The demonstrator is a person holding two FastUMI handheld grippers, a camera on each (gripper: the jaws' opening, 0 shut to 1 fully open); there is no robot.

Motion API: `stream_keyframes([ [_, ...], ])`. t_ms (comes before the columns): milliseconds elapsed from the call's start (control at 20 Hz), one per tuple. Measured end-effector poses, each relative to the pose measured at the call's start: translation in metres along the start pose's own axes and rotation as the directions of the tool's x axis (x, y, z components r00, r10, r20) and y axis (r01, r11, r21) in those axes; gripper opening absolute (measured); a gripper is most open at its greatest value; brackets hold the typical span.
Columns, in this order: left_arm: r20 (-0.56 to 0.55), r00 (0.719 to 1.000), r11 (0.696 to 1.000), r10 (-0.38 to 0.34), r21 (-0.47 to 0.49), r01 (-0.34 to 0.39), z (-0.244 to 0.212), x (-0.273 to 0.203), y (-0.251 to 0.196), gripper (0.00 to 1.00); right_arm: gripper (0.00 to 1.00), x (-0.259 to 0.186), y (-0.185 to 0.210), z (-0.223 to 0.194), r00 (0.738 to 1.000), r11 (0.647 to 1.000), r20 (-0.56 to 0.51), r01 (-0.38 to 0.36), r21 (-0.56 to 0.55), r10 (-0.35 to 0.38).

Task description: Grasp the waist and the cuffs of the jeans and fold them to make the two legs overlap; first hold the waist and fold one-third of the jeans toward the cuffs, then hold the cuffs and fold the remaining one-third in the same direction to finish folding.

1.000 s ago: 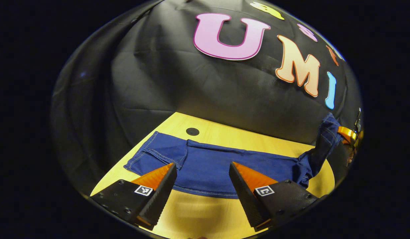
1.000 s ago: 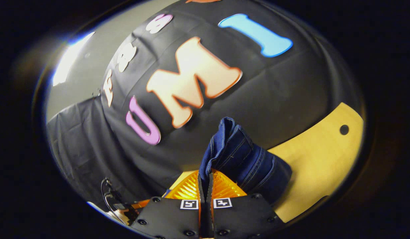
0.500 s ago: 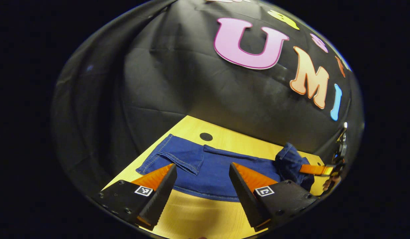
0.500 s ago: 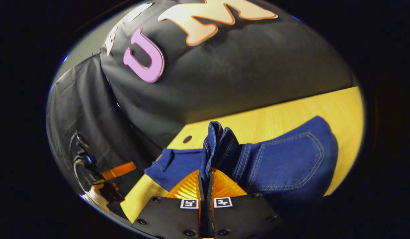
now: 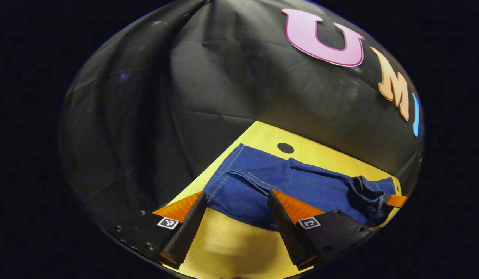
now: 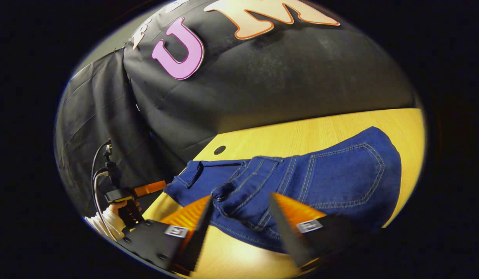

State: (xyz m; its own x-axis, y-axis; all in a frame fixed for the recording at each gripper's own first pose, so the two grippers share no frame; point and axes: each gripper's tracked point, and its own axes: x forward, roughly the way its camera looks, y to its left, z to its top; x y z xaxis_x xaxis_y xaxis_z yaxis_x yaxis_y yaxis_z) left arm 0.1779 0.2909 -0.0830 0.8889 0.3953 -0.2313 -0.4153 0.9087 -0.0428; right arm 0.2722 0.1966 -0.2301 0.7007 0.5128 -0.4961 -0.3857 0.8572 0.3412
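jeans [image 6: 332, 178] lie folded, waist bunched, on the table [image 6: 301, 135]; your right gripper [image 6: 239, 217] and left gripper [image 5: 235, 211] both hover spread apart.

lighting is warm and uneven: the table [image 5: 239, 248] shows soft glare near the lens. fisheye distortion bends edges. in the right gripper view the right gripper [image 6: 239, 228] is motion-blurred; the booth wall is dim.

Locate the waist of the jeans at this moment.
In the right gripper view, the waist lies on the table, just ahead of the right gripper and its open fingers, over the legs.
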Motion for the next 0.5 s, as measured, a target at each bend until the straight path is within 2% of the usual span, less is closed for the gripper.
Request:
stream_keyframes([
  [100,-0.005,1.000,1.000,0.010,-0.005,-0.010,0.000,0.009,0.003,0.95,0.98,-0.026,0.002,0.012,1.000,1.000,0.024,0.017,0.009,-0.018],
  [300,-0.040,0.999,1.000,0.007,0.004,-0.007,-0.002,0.010,0.001,0.95,0.98,-0.077,-0.032,0.033,0.988,0.991,0.075,0.137,0.000,-0.136],
  [500,-0.068,0.998,1.000,0.005,0.004,-0.005,-0.005,0.009,-0.001,0.95,0.98,-0.131,-0.072,0.071,0.955,0.967,0.153,0.244,0.079,-0.253],
])
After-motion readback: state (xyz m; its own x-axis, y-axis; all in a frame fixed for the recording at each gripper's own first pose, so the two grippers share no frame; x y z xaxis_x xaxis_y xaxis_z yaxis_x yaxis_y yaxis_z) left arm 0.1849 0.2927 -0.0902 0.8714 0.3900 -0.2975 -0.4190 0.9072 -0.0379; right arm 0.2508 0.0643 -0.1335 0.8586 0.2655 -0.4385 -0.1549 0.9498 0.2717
